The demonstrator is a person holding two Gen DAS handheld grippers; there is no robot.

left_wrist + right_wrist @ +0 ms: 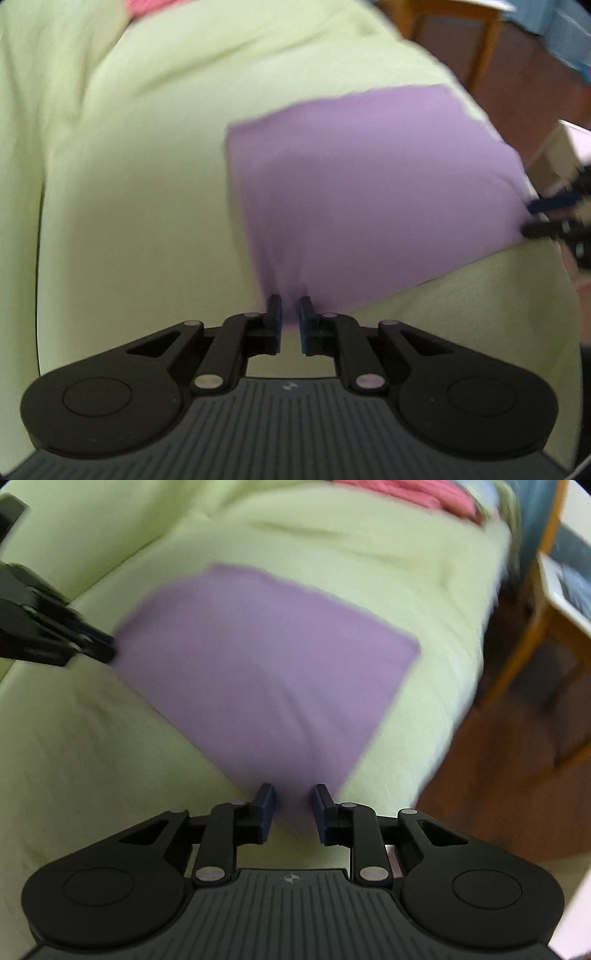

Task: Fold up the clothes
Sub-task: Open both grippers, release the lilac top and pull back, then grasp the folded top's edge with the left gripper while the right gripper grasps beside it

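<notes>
Left wrist view. The purple cloth (362,192) lies spread on the pale green cover (129,206), its long axis running from the near corner at the fingertips up and away to the right. The left gripper (290,321) has its jaws narrowed to a slim gap, with that near corner of the cloth bunched between them. At the right edge the right gripper (535,218) meets another corner of the cloth; it is blurred and cut off by the frame, so its grip cannot be read here. A pink garment (147,4) shows only as a sliver at the top edge, and a wooden chair (454,33) stands beyond the cover.

Right wrist view. The cloth (266,672) fans out from a near corner toward a far straight edge, pointing up and slightly right. The right gripper (293,805) has its jaws partly closed, wider than the left pair, with the cloth corner pinched in the gap. The left gripper (107,644) touches the cloth's left corner; its jaws look closed on it, though motion blur softens every outline. The pink garment (413,494) lies at the far end of the cover (92,757), partly cut off. A wooden chair (535,635) stands at right.
</notes>
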